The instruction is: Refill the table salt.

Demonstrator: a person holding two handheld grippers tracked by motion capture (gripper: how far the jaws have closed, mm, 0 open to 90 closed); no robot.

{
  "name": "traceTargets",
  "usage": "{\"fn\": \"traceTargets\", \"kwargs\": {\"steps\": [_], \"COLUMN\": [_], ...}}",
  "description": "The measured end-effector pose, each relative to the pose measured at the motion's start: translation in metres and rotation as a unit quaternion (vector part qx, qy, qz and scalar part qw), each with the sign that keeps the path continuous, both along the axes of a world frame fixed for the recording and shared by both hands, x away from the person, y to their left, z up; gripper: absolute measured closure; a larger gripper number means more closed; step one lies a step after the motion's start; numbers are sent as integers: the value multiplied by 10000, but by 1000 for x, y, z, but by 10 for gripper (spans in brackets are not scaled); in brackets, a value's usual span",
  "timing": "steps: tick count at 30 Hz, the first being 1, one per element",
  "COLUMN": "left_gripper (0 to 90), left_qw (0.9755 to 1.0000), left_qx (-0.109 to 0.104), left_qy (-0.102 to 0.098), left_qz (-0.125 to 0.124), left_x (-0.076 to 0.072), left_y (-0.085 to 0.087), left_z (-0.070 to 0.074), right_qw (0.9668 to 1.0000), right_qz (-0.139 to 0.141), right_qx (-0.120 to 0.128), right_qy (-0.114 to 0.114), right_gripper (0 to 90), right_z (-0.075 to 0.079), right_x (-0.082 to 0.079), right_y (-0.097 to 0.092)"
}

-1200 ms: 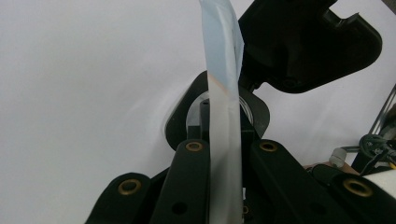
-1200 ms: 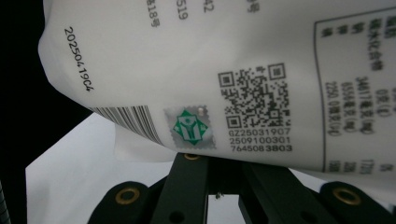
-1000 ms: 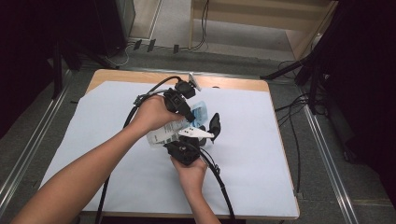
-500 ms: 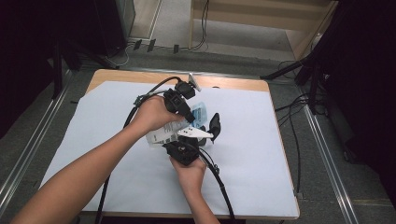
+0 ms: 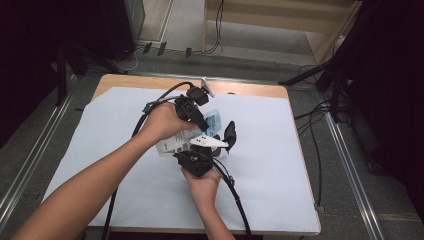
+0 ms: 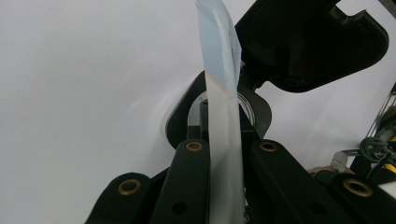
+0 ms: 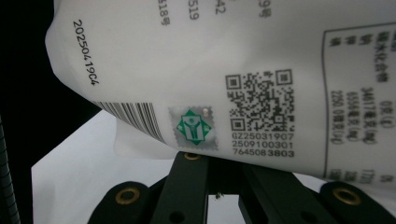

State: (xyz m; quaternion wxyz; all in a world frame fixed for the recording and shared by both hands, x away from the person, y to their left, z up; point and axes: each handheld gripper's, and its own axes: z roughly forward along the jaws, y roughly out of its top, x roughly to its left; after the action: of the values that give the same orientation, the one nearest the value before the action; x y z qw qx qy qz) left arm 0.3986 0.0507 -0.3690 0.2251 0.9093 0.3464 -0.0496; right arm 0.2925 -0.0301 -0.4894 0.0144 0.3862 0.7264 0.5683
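my left gripper (image 6: 224, 186) has its jaws closed tight on the edge of a thin plastic packet (image 6: 223, 121); in the left gripper view the packet stands edge-on between the two black jaws, white low down and pale blue toward its top. just past it sits the black body of my other gripper, close against the packet's far side.

my right gripper (image 7: 219, 186) is also clamped shut on the same packet (image 7: 224, 70). in the right gripper view the jaws meet at the packet's lower edge, and its white printed face spreads above them: a barcode, a green diamond-shaped mark, a square scan code with rows of digits under it, and a printed date code near the left corner.

from the high view, the packet (image 5: 202, 131) is held up off the surface between both grippers, near the middle of the table. the left gripper (image 5: 196, 111) comes at it from the far side with my left hand (image 5: 162, 121) around it, and the right gripper (image 5: 200, 157) takes it from the near side with my right hand (image 5: 202, 181) below. the packet's blue part points away from me, the white part toward my left arm.

under it all lies a white sheet (image 5: 280, 165) covering most of the wooden surface (image 5: 240, 87). black cables (image 5: 235, 197) trail from both grippers back toward me.
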Motion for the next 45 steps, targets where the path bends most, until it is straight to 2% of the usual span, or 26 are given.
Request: {"fn": "traceTargets", "kwargs": {"steps": [10, 29, 38, 45], "left_gripper": [898, 900, 900, 900], "left_qw": [10000, 9999, 9999, 9999], "left_qx": [-19, 80, 159, 61], "left_qy": [23, 62, -2, 12], "left_qz": [11, 49, 58, 91], "left_x": [1, -1, -2, -3], "left_y": [-1, -6, -7, -6], "left_z": [-1, 1, 1, 2], "right_qw": [10000, 9999, 9999, 10000], "right_qz": [-2, 6, 29, 42], "right_qx": [17, 106, 133, 80], "right_qy": [21, -24, 20, -12], "right_gripper": [900, 900, 900, 900], "right_z": [0, 0, -1, 0], "right_x": [0, 0, -1, -1], "right_y": [-1, 1, 2, 2]}}
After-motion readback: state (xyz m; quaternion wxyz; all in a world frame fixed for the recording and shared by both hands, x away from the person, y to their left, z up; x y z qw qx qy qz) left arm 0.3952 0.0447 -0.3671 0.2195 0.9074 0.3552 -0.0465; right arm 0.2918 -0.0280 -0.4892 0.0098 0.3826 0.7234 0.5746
